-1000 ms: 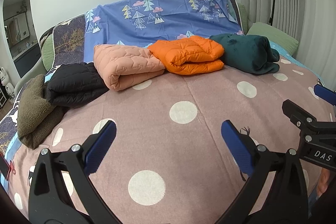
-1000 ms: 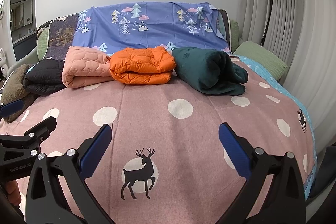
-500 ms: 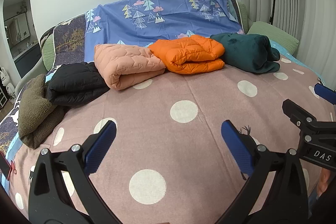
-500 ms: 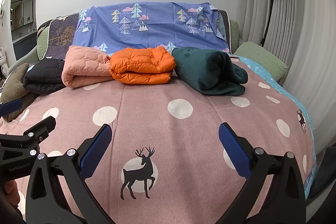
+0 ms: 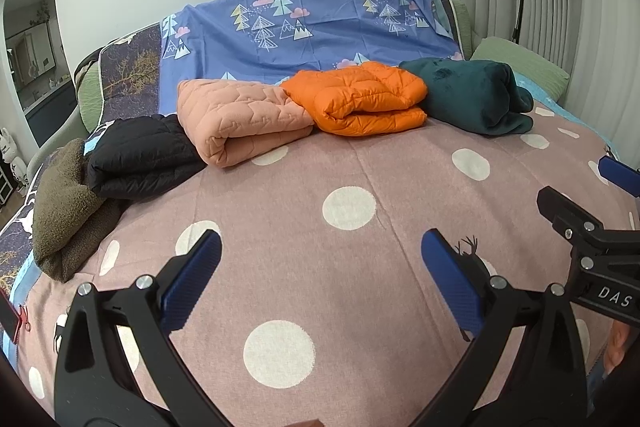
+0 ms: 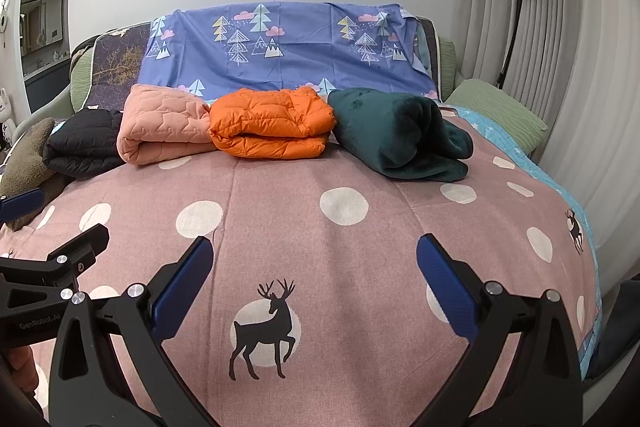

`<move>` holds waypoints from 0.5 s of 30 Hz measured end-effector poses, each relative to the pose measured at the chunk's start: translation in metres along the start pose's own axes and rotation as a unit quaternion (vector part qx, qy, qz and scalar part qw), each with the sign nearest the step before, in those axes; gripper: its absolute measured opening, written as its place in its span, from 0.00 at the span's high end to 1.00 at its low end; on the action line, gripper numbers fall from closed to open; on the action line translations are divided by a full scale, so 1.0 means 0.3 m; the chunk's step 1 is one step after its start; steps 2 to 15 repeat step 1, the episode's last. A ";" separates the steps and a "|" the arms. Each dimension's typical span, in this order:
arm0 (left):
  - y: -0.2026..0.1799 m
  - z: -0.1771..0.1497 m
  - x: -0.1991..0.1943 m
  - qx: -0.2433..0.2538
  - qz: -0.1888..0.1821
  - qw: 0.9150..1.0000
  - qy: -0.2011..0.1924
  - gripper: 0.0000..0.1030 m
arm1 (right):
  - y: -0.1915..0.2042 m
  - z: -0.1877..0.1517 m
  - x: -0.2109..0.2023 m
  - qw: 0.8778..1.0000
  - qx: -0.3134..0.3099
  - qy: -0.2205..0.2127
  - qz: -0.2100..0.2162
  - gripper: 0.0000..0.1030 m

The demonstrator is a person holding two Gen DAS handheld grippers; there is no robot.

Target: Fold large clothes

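Your left gripper (image 5: 320, 279) and right gripper (image 6: 314, 283) are spread wide, holding nothing, low over the near bed cover (image 6: 360, 267). Folded clothes (image 6: 272, 127) wait far back, leaving room.

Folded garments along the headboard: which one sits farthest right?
The dark green fleece, right of the orange puffer jacket and nearest the green pillow; the others lie further left.
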State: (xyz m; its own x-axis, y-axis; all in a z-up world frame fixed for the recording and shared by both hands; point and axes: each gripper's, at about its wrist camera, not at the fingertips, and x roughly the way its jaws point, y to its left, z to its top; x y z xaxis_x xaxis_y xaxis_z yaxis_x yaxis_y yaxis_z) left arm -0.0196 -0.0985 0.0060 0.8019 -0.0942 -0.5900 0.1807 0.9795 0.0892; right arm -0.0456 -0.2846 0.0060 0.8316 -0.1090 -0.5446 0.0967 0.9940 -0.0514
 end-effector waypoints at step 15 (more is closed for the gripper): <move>0.001 -0.001 0.000 0.001 0.000 1.000 0.000 0.02 | 0.000 0.001 0.001 1.000 0.000 0.000 0.000 0.01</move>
